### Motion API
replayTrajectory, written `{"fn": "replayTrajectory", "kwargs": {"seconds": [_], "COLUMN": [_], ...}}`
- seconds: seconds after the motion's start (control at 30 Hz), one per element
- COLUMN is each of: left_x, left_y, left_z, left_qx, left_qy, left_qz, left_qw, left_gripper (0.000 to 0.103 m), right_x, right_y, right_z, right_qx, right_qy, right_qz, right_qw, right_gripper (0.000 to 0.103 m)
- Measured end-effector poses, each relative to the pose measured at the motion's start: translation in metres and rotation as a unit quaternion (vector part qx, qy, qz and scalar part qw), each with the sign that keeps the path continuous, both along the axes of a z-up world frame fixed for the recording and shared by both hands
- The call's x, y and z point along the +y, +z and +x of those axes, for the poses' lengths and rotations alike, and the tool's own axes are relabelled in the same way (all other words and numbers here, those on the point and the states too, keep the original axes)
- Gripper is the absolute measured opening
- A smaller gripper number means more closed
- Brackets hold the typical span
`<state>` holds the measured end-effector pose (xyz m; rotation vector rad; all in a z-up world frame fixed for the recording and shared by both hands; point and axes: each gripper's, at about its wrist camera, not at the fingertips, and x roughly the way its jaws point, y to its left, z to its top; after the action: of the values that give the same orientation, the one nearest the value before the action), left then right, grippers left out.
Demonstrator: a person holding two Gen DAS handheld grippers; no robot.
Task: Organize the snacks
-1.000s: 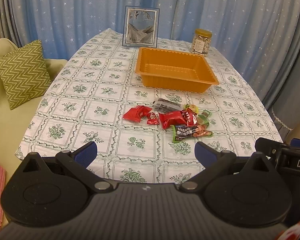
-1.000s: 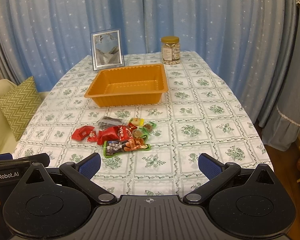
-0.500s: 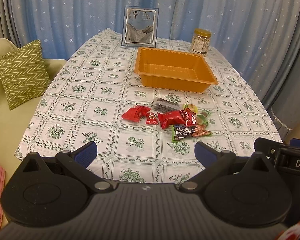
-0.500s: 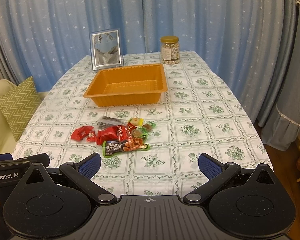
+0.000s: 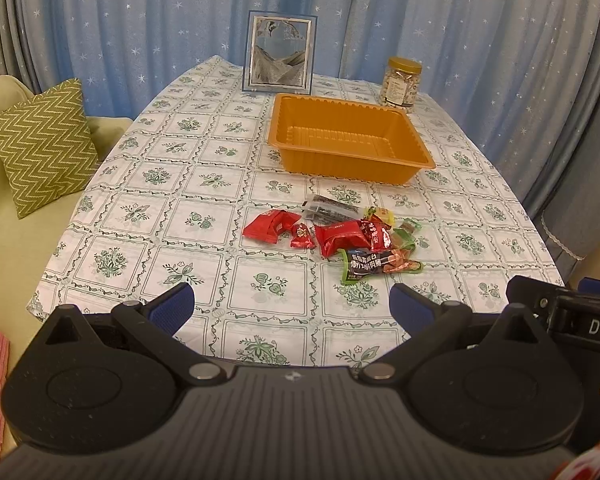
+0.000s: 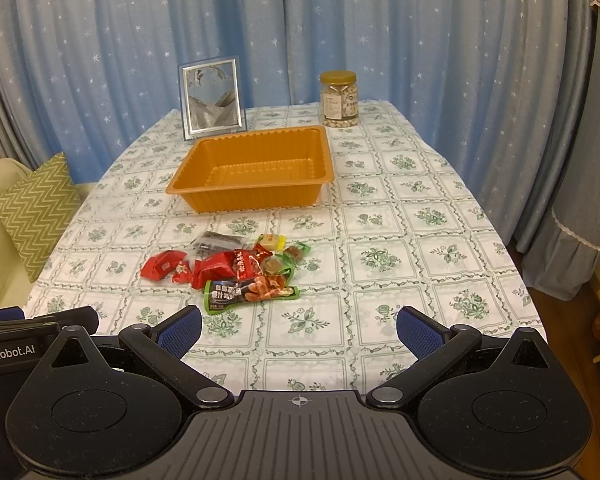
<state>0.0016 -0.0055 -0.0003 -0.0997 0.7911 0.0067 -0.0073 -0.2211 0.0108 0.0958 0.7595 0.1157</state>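
Note:
An empty orange tray [image 5: 352, 160] [image 6: 252, 200] stands past the middle of the table. In front of it lies a loose pile of snack packets: red wrappers [image 5: 346, 236] [image 6: 216, 268], a dark packet [image 5: 328, 208] [image 6: 216, 242], a long green-edged packet [image 5: 380, 264] [image 6: 248, 294] and small candies [image 6: 278, 242]. My left gripper [image 5: 291, 306] is open and empty over the near table edge, short of the pile. My right gripper [image 6: 299, 334] is open and empty, also short of the pile.
A framed picture [image 5: 281, 58] [image 6: 212, 100] and a jar of nuts [image 5: 402, 84] [image 6: 339, 98] stand at the back of the table. A sofa with a green zigzag cushion [image 5: 44, 144] lies to the left. Blue curtains surround the table.
Both grippers have drifted slightly; the scene sits a little lower and nearer in the left wrist view. Nothing on the table has moved.

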Motion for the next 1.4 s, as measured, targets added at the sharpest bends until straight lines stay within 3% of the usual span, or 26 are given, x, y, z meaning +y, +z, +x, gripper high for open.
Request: {"fn": "replayTrajectory", "kwargs": {"seconds": [0.97,1.4], "left_x": [-0.003,0.007], "left_y": [-0.002,-0.013], "left_z": [-0.001,0.012], "left_qx": [0.000,0.004], "left_qy": [-0.001,-0.011], "left_qz": [-0.003,-0.018], "left_qw": [1.0000,0.9998], "left_gripper": [0.103,0.103], "right_x": [0.000,-0.001], "right_y": [0.000,-0.021], "right_z": [0.001,0.012], "right_qx": [0.001,-0.002], "right_qy": [0.000,0.002], "right_qz": [0.001,0.018], "right_qw": [1.000,1.000], "right_gripper": [0.103,0.103]}}
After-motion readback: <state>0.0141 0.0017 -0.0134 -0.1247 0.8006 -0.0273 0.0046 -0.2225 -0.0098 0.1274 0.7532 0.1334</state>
